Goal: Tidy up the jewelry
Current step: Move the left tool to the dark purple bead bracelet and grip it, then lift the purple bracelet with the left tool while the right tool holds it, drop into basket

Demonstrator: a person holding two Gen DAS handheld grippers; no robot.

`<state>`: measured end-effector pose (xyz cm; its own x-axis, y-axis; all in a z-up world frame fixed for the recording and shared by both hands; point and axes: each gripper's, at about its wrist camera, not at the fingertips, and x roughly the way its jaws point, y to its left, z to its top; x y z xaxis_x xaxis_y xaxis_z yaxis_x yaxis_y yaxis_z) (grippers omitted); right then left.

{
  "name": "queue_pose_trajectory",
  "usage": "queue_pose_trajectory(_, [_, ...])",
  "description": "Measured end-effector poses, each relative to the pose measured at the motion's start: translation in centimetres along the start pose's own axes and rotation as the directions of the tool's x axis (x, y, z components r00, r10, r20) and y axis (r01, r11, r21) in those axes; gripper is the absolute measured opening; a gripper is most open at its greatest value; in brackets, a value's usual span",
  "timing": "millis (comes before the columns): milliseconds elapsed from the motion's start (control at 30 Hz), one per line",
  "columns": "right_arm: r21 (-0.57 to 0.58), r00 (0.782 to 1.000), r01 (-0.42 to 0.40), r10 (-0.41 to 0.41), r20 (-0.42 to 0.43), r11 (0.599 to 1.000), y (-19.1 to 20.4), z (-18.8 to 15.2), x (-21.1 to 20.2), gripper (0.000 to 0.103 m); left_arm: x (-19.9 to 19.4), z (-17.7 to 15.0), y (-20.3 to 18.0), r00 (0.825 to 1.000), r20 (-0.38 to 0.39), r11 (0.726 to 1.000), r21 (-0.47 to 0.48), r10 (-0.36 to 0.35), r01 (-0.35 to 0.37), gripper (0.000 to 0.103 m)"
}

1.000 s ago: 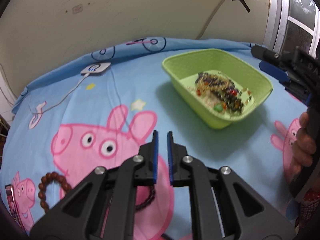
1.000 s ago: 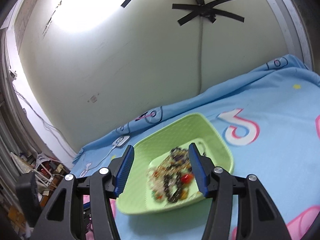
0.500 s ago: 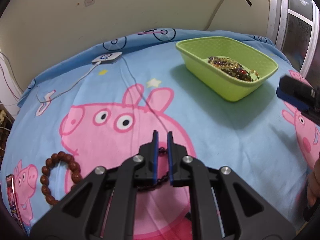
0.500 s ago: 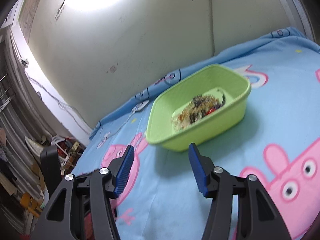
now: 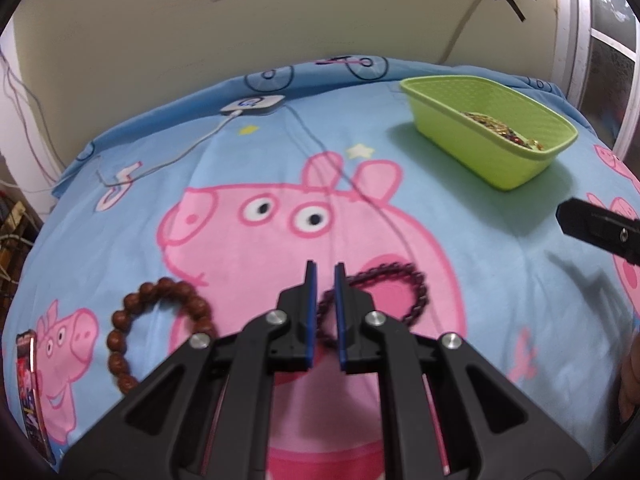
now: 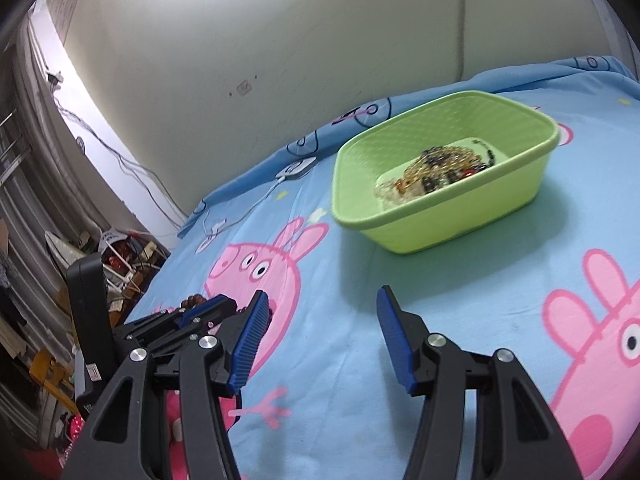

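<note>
A green basket (image 5: 500, 128) holding a heap of mixed jewelry (image 5: 502, 130) stands on the bed at the far right; it also shows in the right wrist view (image 6: 452, 216). A dark beaded bracelet (image 5: 400, 292) lies on the sheet just beyond and right of my left gripper (image 5: 323, 272), whose jaws are nearly closed and empty. A brown wooden bead bracelet (image 5: 160, 320) lies to its left. My right gripper (image 6: 320, 304) is open and empty above the sheet, short of the basket.
A blue cartoon-pig bedsheet (image 5: 260, 220) covers the bed. A white charger pad (image 5: 252, 105) with a cable lies at the back by the wall. A phone-like object (image 5: 30, 384) lies at the left edge. Clutter (image 6: 120, 256) lies beside the bed.
Both grippers have pulled back from the basket and lowered toward the sheet. The dark bracelet now shows past the left fingers. The right gripper, earlier over the basket, is now short of it.
</note>
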<state>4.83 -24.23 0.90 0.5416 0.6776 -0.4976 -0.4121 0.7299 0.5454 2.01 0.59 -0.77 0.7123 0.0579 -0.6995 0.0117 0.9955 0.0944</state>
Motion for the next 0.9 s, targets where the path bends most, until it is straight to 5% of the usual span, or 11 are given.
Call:
queue_pose_trajectory(200, [-0.057,0.999,0.002,-0.005,-0.048,0.998,1.9,-0.2,1.5,0.033,-0.5,-0.8,3.5,1.0,-0.008,0.997,-0.073,-0.026,0.025,0.008])
queue_pose_trajectory(333, [-0.149,0.991,0.014,-0.034,-0.133,0.989,3.9,-0.4,3.8,0.017,-0.9,-1.0,5.0,0.992,-0.019,0.986,-0.113,-0.125,0.122,0.008])
queue_pose_trajectory(467, [-0.247,0.98,0.035,-0.081,-0.18,0.969,5.8,-0.4,6.2,0.008,-0.5,-0.8,4.2,0.977,-0.047,0.974,-0.1,-0.207,0.202,0.008])
queue_pose_trajectory(633, [-0.318,0.971,0.046,-0.116,-0.207,0.947,7.1,-0.1,8.2,0.006,0.9,-0.4,2.3,0.973,-0.095,0.976,-0.058,-0.213,0.208,0.008])
queue_pose_trajectory(833, [-0.376,0.956,0.046,-0.15,-0.251,0.925,7.6,0.0,9.8,0.005,0.9,-0.6,2.1,0.976,-0.092,0.98,-0.051,-0.198,0.194,0.019])
queue_pose_trajectory(900, [-0.408,0.954,0.049,-0.163,-0.251,0.912,8.0,-0.1,10.1,0.002,0.7,-0.7,2.6,0.98,-0.091,0.982,-0.073,-0.178,0.172,0.038])
